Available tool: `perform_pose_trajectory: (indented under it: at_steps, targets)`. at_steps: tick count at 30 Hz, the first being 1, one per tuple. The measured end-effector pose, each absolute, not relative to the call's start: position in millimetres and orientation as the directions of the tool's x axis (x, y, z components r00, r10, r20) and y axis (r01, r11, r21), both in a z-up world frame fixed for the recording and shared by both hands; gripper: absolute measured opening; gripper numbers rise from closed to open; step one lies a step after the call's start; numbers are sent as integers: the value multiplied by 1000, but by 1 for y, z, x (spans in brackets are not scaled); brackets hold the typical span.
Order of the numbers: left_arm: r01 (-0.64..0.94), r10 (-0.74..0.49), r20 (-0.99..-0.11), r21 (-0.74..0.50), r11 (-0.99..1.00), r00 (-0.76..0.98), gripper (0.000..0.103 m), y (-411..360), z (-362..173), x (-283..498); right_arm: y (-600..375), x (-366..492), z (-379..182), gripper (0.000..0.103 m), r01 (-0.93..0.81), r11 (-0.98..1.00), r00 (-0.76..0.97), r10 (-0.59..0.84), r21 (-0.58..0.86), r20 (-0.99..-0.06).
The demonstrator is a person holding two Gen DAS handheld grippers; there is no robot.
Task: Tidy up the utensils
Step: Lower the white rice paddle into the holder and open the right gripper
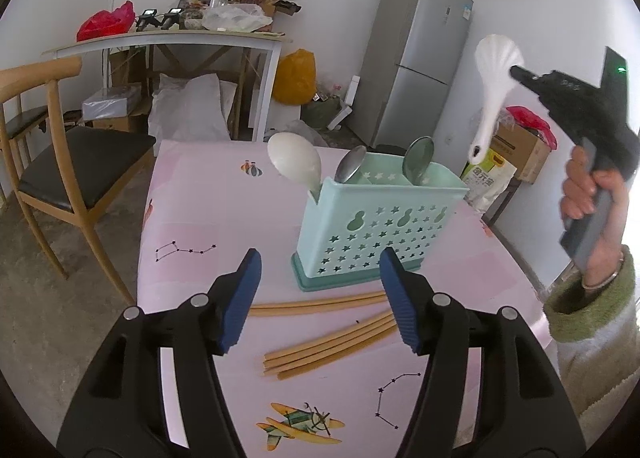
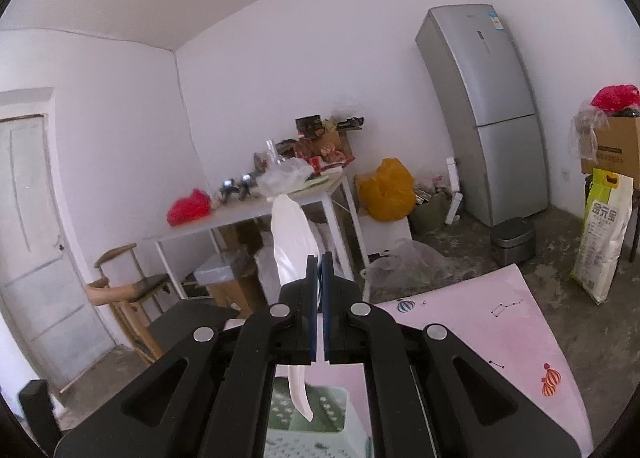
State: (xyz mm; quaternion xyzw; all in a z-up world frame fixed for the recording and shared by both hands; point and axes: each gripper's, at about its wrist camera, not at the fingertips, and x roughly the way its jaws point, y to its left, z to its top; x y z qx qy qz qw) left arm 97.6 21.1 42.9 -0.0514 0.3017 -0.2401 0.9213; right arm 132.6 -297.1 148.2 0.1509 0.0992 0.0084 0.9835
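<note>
A light green utensil holder (image 1: pixel 376 217) stands on the pink table (image 1: pixel 208 209), with a white spoon (image 1: pixel 296 163) and two metal spoons (image 1: pixel 350 163) in it. Several wooden chopsticks (image 1: pixel 332 342) lie in front of it. My left gripper (image 1: pixel 320 298) is open and empty above the chopsticks. My right gripper (image 2: pixel 319 266) is shut on a white shell-shaped spoon (image 2: pixel 290 246), held upright above the holder (image 2: pixel 312 422). In the left wrist view the white shell-shaped spoon (image 1: pixel 494 89) hangs high, up and to the right of the holder.
A wooden chair (image 1: pixel 60 161) stands left of the table. Behind are a cluttered white table (image 1: pixel 168 37), a grey fridge (image 1: pixel 420 57), an orange bag (image 1: pixel 296 77) and cardboard boxes (image 1: pixel 520 149). A door (image 2: pixel 32 238) is at the left.
</note>
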Motion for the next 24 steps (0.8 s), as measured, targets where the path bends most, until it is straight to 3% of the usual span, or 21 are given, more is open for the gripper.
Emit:
perform_pose_trajectory:
  at_steps: [11, 21, 24]
  targets:
    - [400, -461, -555, -235, 886, 692, 58, 24, 32, 107, -292, 177, 92, 2, 36, 947, 959, 58, 320, -278]
    - [405, -464, -560, -235, 884, 687, 59, 23, 28, 111, -285, 161, 51, 6, 14, 951, 928, 102, 308, -358]
    - [401, -464, -559, -241, 884, 687, 60, 24, 27, 112, -285, 148, 46, 28, 21, 958, 920, 93, 287, -380]
